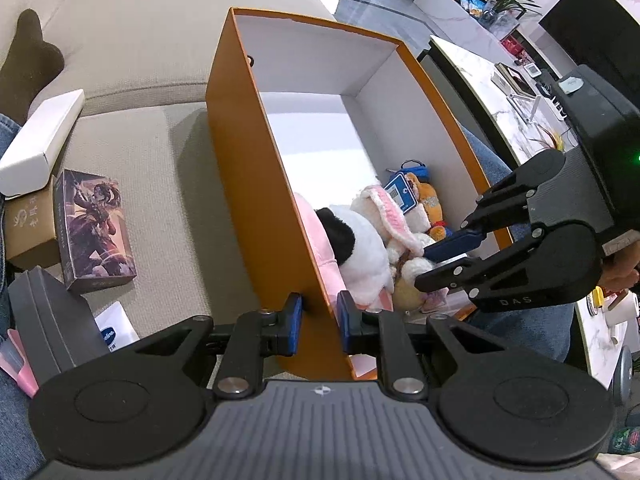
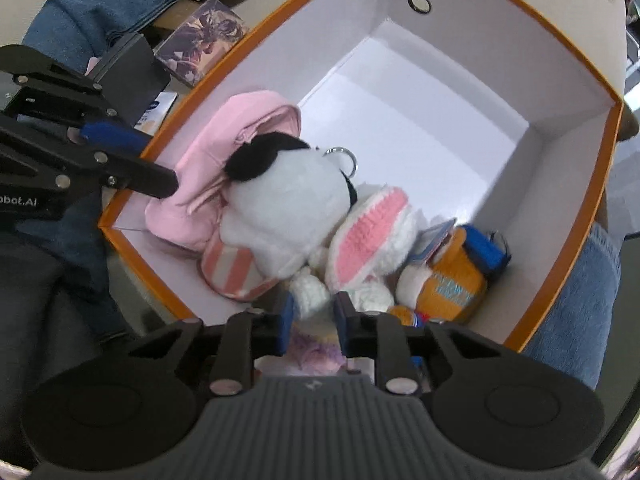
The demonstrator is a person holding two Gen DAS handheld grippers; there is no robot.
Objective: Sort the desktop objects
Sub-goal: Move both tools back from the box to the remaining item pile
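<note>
The left gripper [image 1: 319,322] is standing astride the near wall of the orange box [image 1: 256,208], one of its fingers [image 1: 294,320] outside and one inside, with small gaps to the cardboard, so I cannot tell if they are pressing it. The box is white inside and is resting on the beige sofa [image 1: 152,152], tilted toward the cameras.

The right gripper [image 2: 312,312] is reaching into the box from the other side, its fingers [image 2: 343,312] a little apart around a white fluffy paw. Whether they are squeezing it is hard to make out.

The toys are lying crowded at the near end of the box: a white plush dog [image 2: 288,204] with a black ear, a pink cloth [image 2: 224,160] behind it, a white rabbit [image 2: 372,236] with pink ears beside it, and an orange plush toy [image 2: 452,280] with a blue tag in the corner. The lower parts of the toys are hiding under the right gripper's body.

The far half of the box is showing only bare white floor. Outside, left of the box, a picture box [image 1: 94,232] and a long white box [image 1: 40,144] are lying on the sofa. Far right, a marble worktop [image 1: 488,92] is carrying small items too small to name.
</note>
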